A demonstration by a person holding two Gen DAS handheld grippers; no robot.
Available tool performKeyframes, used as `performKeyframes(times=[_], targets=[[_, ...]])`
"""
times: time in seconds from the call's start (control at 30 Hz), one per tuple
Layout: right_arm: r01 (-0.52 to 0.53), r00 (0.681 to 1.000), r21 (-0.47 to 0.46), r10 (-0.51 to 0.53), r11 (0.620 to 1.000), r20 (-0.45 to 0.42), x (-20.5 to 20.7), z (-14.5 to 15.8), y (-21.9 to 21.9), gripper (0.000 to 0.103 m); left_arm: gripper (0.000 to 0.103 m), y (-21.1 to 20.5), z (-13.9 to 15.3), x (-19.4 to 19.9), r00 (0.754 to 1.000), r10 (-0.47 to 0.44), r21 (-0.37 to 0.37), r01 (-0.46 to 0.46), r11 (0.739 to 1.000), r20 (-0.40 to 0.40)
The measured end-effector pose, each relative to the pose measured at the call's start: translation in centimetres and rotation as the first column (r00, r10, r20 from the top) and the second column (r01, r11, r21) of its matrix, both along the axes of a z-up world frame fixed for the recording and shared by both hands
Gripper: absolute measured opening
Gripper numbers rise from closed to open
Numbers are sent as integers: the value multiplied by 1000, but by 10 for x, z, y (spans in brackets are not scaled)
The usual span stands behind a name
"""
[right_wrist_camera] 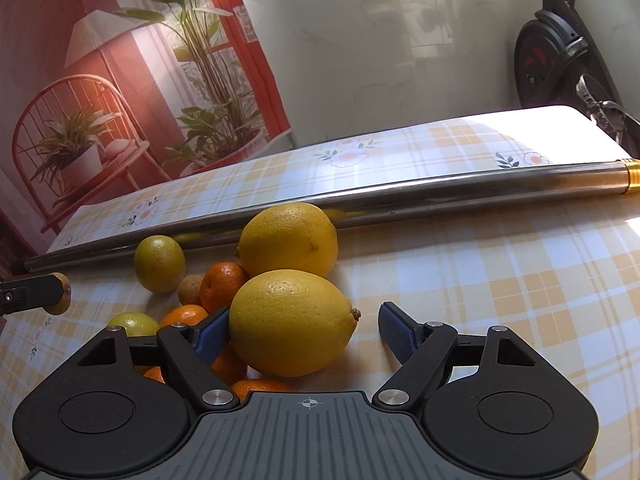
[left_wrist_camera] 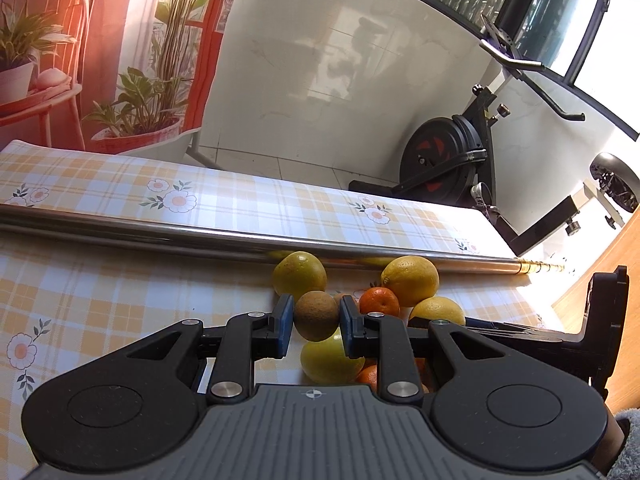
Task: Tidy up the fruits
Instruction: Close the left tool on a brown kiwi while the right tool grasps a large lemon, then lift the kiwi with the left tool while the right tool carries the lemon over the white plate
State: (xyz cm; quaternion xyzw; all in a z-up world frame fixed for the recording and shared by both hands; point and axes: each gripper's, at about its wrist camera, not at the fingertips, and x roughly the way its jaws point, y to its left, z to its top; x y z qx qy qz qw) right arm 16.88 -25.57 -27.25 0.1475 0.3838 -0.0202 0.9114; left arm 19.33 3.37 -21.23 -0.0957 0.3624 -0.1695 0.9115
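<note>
A pile of fruit lies on the checked tablecloth (left_wrist_camera: 100, 300). My left gripper (left_wrist_camera: 316, 320) is shut on a brown kiwi (left_wrist_camera: 316, 314), held above a yellow-green citrus (left_wrist_camera: 326, 358). Around it sit lemons (left_wrist_camera: 410, 280) and a mandarin (left_wrist_camera: 379, 301). In the right wrist view my right gripper (right_wrist_camera: 304, 332) stands open around a big lemon (right_wrist_camera: 290, 322); the left pad (right_wrist_camera: 214, 332) is against it and the right pad (right_wrist_camera: 396, 332) is apart from it. Behind are a second lemon (right_wrist_camera: 290, 240), a lime (right_wrist_camera: 159, 264), mandarins (right_wrist_camera: 222, 286) and another kiwi (right_wrist_camera: 190, 288).
A long steel pole (left_wrist_camera: 240, 238) lies across the table just behind the fruit, with a brass end (right_wrist_camera: 632, 178) at the right. An exercise bike (left_wrist_camera: 444, 160) stands past the table's far edge. A plant backdrop (right_wrist_camera: 140, 80) hangs at the back left.
</note>
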Motion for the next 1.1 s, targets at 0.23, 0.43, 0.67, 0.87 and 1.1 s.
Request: performKeyframes(times=[0.23,0.43,0.67,0.87,1.1], targets=[[14,1000,17,-14,1000,13,-3,0,4,64,26,-4,3,-9,1000,-9,22,9,1000,23],[39,999,20,-39,999,17,-6,0,6,63,26,-5,3,-14,999,-13,47,11,999,35],[71,997,27,-72,997,15,-7,-1,9,64,26,-4,2,-13,999,2,50,-4,999,34],[108,994,58,-109,992,9,-10,-1,7,67,26,-3,1,-13,999,11,52,-13,999,31],[113,993,53,-114,992,12,-14,1,9,61,26,-4,3,-16,999,7,66,-10,998,42]])
